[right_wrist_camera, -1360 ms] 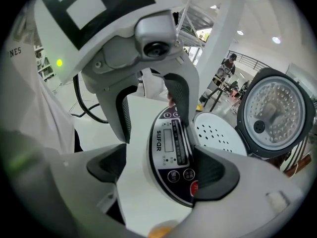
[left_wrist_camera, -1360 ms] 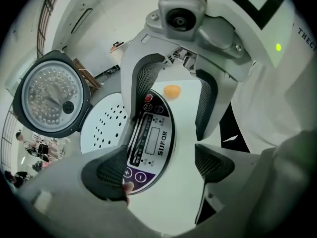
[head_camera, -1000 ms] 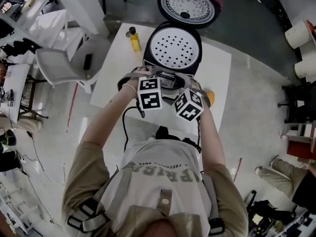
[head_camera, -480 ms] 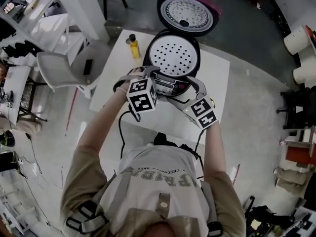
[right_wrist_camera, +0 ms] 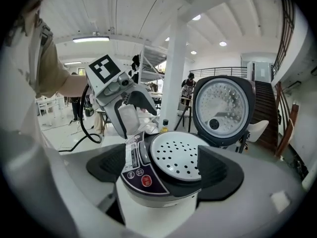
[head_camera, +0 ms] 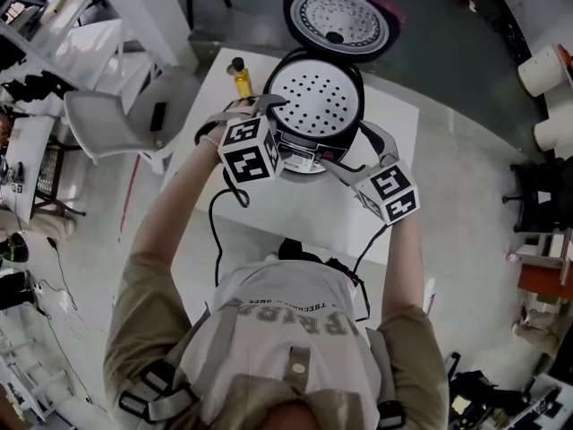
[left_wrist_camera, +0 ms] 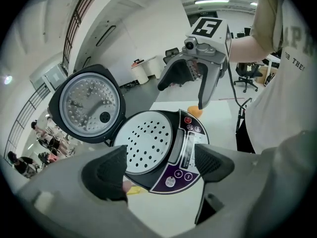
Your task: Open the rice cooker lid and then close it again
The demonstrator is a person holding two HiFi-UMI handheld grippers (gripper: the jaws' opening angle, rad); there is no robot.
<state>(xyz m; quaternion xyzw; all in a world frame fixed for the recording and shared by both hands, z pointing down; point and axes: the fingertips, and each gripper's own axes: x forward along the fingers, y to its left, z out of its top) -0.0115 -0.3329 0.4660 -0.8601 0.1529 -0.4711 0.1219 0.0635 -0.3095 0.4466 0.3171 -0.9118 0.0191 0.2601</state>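
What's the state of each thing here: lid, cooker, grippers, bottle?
lid: fully open, tipped back.
rice cooker: standing on table.
perforated tray: seated in cooker.
left gripper: open, holding nothing.
right gripper: open, holding nothing.
yellow bottle: upright, capped.

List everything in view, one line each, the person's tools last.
rice cooker: one, white with dark panel, on the table
lid: one, purple rim, silver inside, open behind the cooker
perforated tray: one, white, in the cooker's mouth
bottle: one, yellow, on the table, left of the cooker
small object: one, orange, on the table
table: one, white
chair: one, white, left of the table
cable: one, black
left tool: grey, open, at the cooker's left
right tool: grey, open, at the cooker's right
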